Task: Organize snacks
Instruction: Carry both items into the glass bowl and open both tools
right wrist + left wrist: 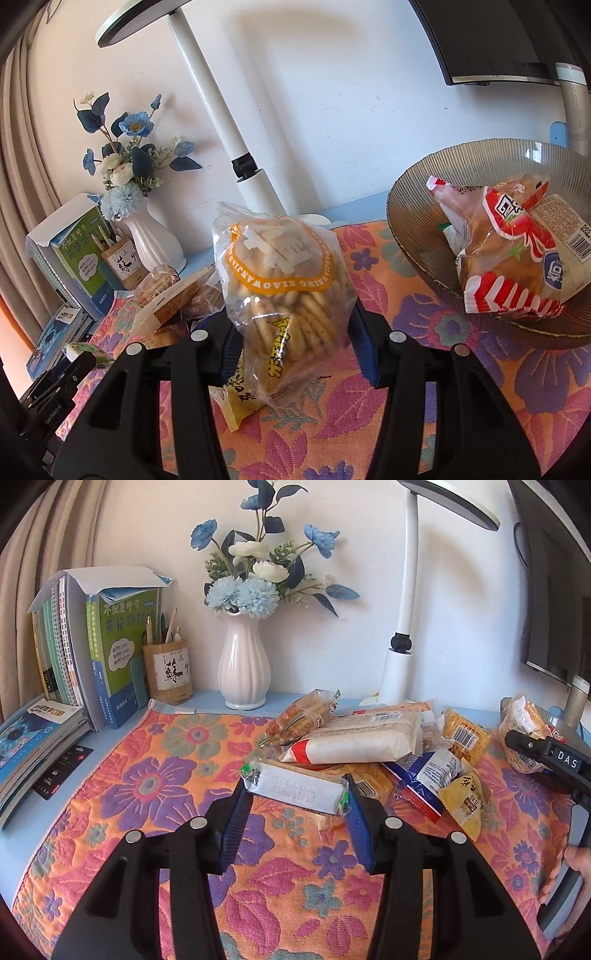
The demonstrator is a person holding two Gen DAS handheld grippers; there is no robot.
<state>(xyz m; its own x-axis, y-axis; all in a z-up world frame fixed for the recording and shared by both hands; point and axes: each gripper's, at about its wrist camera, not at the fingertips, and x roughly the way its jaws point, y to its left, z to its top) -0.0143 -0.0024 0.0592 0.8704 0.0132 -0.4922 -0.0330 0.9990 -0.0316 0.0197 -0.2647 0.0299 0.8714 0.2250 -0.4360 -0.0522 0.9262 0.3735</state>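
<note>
My left gripper (pixel 295 797) is shut on a white date-stamped snack packet (pixel 295 788) with green ends, held just above the floral cloth. Behind it lies a pile of wrapped snacks (pixel 369 742). My right gripper (pixel 291 332) is shut on a clear bag of small biscuits (pixel 284 291) with an orange-ringed label, lifted above the cloth. To its right stands a ribbed brown glass bowl (pixel 410 206) holding a red-and-white wrapped pastry (pixel 517 251). The right gripper also shows in the left wrist view (pixel 546 755), holding the biscuit bag (pixel 521 720).
A white vase of blue flowers (pixel 243 664), a pen holder (pixel 170 675), upright and stacked books (pixel 74 657) line the back left. A white desk lamp (pixel 402 627) stands behind the pile. A monitor (pixel 554 590) is at the right. The floral cloth (pixel 166 775) covers the desk.
</note>
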